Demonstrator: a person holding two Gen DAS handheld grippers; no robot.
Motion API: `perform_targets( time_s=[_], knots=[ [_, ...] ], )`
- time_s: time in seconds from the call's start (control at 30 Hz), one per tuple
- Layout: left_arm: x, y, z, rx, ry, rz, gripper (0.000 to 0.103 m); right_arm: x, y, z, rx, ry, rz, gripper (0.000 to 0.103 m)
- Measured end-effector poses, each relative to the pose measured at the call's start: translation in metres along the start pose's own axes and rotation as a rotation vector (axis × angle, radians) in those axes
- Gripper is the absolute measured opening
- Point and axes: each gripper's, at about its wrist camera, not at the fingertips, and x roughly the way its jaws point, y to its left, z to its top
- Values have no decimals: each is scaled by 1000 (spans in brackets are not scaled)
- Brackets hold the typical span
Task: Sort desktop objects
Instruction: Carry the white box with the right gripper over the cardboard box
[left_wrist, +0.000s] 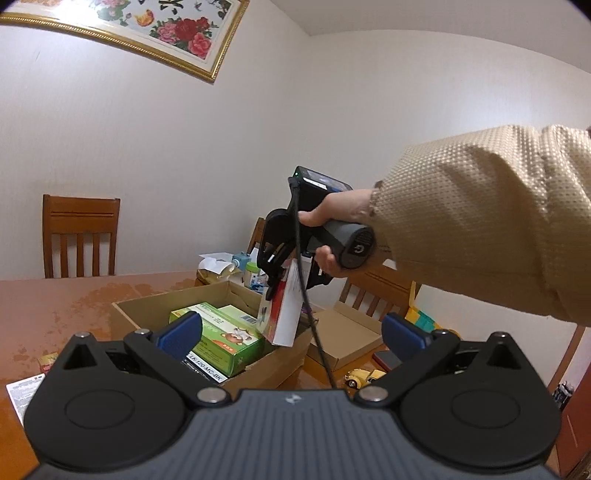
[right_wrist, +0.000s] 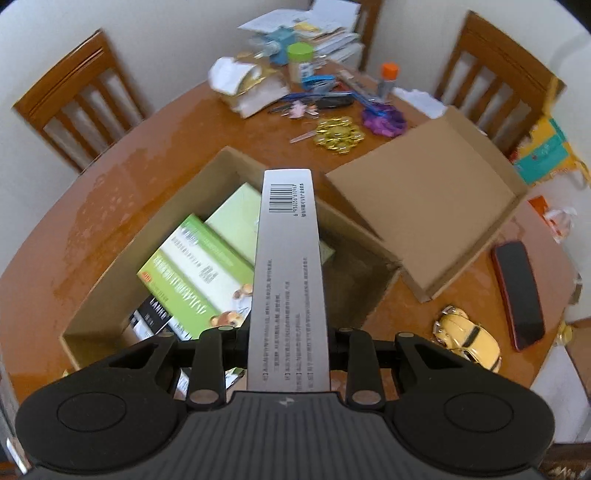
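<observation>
My right gripper (right_wrist: 288, 343) has its fingers clamped on the white carton (right_wrist: 288, 280), hanging over the cardboard box (right_wrist: 110, 258). It may snag the green boxes (right_wrist: 195, 262) below. Left gripper (left_wrist: 291, 332) gapes wide, idle.

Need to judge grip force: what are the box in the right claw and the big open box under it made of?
Held box: seemingly thin paperboard, smooth coated finish; printed barcode, crisp folded edges. Open box: brown cardboard, matte and unprinted, probably corrugated; bent flaps, raw edges.
</observation>
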Motion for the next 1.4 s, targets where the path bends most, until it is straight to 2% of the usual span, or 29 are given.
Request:
perform_targets(
  time_s=[0.2, 0.43, 0.7, 0.8, 0.93, 1.03, 1.23, 1.4],
  knots=[
    [8, 6, 12, -1, 14, 36, 103, -4, 14, 1, -194, 19, -9, 33],
    [26, -1, 21, 0, 26, 96, 103, -13, 12, 16, -310, 31, 122, 33],
    [69, -52, 24, 10, 4, 161, 103, -6, 10, 29, -586, 66, 299, 33],
    [97, -82, 24, 15, 10, 223, 103, 2, 8, 35, -722, 85, 338, 33],
    [129, -116, 24, -26, -12, 293, 103, 7, 9, 39, -903, 96, 384, 33],
    [154, -135, 25, -67, -10, 356, 103, 7, 8, 44, -994, 110, 452, 33],
    [182, -155, 29, -73, 15, 391, 103, 2, 12, 42, -1227, 104, 538, 33],
    [196, -153, 30, -82, 32, 430, 103, 0, 15, 39, -1426, 111, 619, 33]
  ],
)
